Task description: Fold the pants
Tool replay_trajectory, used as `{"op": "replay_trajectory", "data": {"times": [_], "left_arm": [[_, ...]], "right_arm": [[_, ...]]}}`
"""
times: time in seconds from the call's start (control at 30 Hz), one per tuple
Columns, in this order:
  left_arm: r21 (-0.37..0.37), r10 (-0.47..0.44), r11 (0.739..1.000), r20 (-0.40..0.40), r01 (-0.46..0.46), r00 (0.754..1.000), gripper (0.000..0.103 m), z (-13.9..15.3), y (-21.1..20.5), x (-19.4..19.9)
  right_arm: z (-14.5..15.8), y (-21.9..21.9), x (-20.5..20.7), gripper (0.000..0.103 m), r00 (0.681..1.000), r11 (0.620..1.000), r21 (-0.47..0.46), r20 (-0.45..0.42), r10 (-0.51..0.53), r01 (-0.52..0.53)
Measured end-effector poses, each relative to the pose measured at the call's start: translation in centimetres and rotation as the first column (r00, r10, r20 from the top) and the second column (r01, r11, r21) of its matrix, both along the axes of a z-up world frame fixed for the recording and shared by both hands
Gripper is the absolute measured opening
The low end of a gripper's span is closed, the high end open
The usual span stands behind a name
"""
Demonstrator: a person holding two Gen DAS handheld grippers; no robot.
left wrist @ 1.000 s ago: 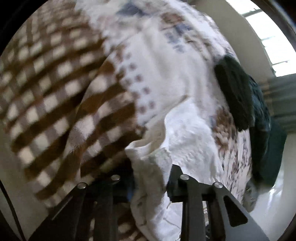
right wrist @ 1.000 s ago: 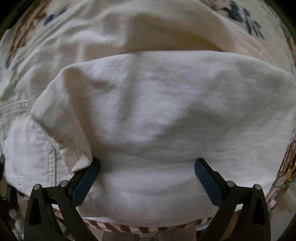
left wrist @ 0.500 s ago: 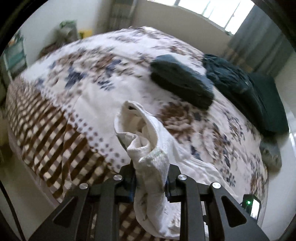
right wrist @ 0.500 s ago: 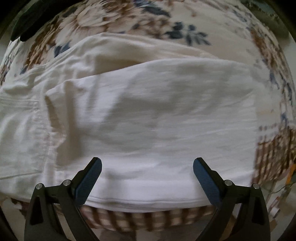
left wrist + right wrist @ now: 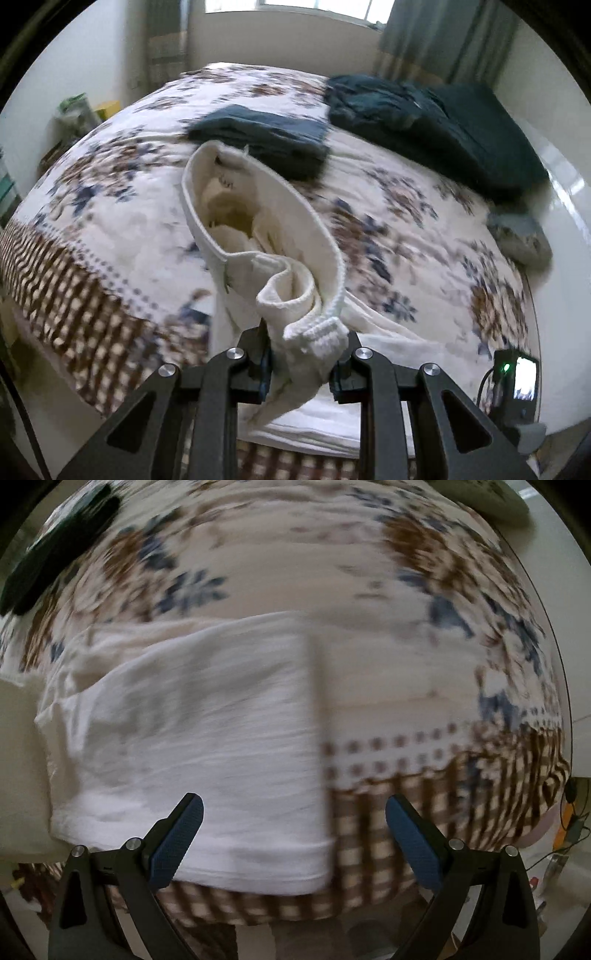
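Observation:
The white pants [image 5: 207, 738] lie on the floral bedspread [image 5: 369, 572] near the bed's front edge, legs folded one on the other. My left gripper [image 5: 301, 363] is shut on the pants' waistband [image 5: 258, 221] and holds it up above the bed, so the open waist faces the camera. My right gripper [image 5: 295, 834] is open and empty. It hovers just above the leg-hem end of the pants at the bed's edge, and its blue pads [image 5: 177, 834] touch nothing.
Folded dark green clothes [image 5: 266, 136] and a larger dark green pile [image 5: 436, 122] lie at the far side of the bed. A grey pillow [image 5: 521, 240] sits at the right. A small device with a green light [image 5: 517, 376] stands by the bed's right corner.
My left gripper has lifted the waistband up and away from the bed, and the view now takes in the whole bed. My right gripper has drawn back and to the right, off the pants.

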State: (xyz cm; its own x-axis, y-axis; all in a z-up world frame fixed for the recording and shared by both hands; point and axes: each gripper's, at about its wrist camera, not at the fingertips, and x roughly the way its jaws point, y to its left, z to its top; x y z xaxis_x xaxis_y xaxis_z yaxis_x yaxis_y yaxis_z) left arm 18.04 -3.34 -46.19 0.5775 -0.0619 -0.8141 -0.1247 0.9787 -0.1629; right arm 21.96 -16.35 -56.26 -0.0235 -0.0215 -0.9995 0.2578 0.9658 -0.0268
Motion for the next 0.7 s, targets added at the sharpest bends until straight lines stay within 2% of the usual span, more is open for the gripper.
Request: {"op": "replay_trajectory", "data": {"times": [0.03,0.23,0.3,0.37,0.43,0.5,0.7], "left_arm": [[0.004,-0.016,1.0,-0.001,0.016,1.0,0.02,-0.1,-0.9,0.1],[0.059,-0.15,0.987,-0.044,0.152,0.988,0.02,-2.3,-8.0,0.7],[0.065,-0.185,0.98,-0.068,0.189,0.98,0.02,-3.3,-10.1,1.0],[0.069,-0.213,0.973,-0.084,0.219,0.973,0.02,-4.2,-11.9,1.2],[0.069,-0.237,0.967,-0.103,0.244,0.966,0.02,-5.1,-13.6,1.3],[0.068,-0.254,0.962,-0.123,0.264,0.959,0.02,-6.1,-15.1,1.4],[0.077,-0.297,0.946,-0.173,0.313,0.939,0.02,-8.7,-18.3,1.2]], "right_arm": [[-0.1,-1.2,-0.1,0.101,1.0,1.0,0.016,0.007,-0.022,0.022],[-0.7,-8.2,-1.4,0.101,0.994,0.993,-0.047,-0.012,-0.108,0.108],[0.2,-12.6,-2.7,0.101,0.992,0.991,-0.056,-0.015,-0.126,0.125],[-0.4,-14.8,-3.2,0.101,0.99,0.987,-0.075,-0.02,-0.143,0.141],[-0.6,-16.6,-3.6,0.101,0.986,0.983,-0.089,-0.023,-0.165,0.162],[-1.1,-22.0,-4.2,0.101,0.983,0.98,-0.093,-0.028,-0.179,0.176],[-4.0,-30.6,-5.8,0.101,0.968,0.965,-0.108,-0.053,-0.245,0.238]]}}
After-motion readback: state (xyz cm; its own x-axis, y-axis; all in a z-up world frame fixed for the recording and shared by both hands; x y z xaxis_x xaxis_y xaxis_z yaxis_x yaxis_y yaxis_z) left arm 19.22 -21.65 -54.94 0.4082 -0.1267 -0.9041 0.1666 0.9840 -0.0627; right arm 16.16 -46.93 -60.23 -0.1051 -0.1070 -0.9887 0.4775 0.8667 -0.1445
